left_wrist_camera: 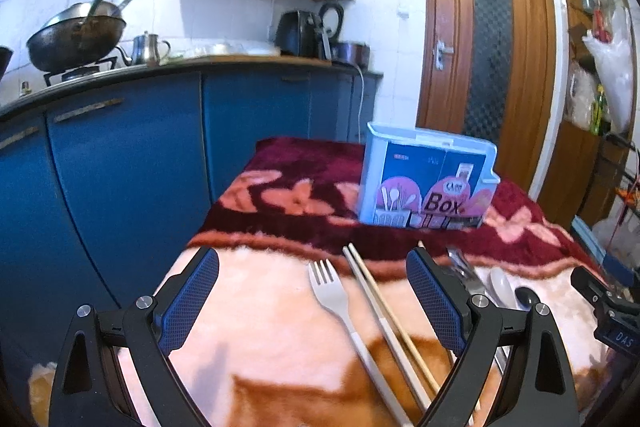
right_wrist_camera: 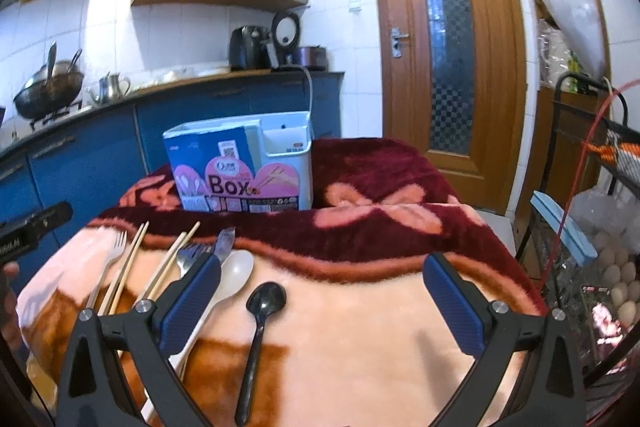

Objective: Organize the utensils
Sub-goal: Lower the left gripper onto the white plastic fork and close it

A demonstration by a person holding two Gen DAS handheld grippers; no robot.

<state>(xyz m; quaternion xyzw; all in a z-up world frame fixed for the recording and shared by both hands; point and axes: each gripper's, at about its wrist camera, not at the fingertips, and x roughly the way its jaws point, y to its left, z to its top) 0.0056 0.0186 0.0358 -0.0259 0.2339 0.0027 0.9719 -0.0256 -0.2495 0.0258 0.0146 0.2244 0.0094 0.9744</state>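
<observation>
1. The utensils are lying in a row on the near, pale part of the blanket: a white fork, a pair of chopsticks, a second pair of chopsticks, a metal fork, a metal knife, a white spoon and a black spoon.
2. Behind them, on the dark red part of the blanket, the utensil holder is standing upright, with a paper label reading "Box" around it.
3. We are holding our left gripper above the white fork and the first chopsticks; its jaws are standing wide apart and are gripping nothing.
4. We are holding our right gripper above the black spoon, also spread wide and empty; its left finger is covering part of the white spoon and the metal fork.
5. Further back, blue kitchen cabinets, a wok on the stove and a wooden door are showing.
</observation>
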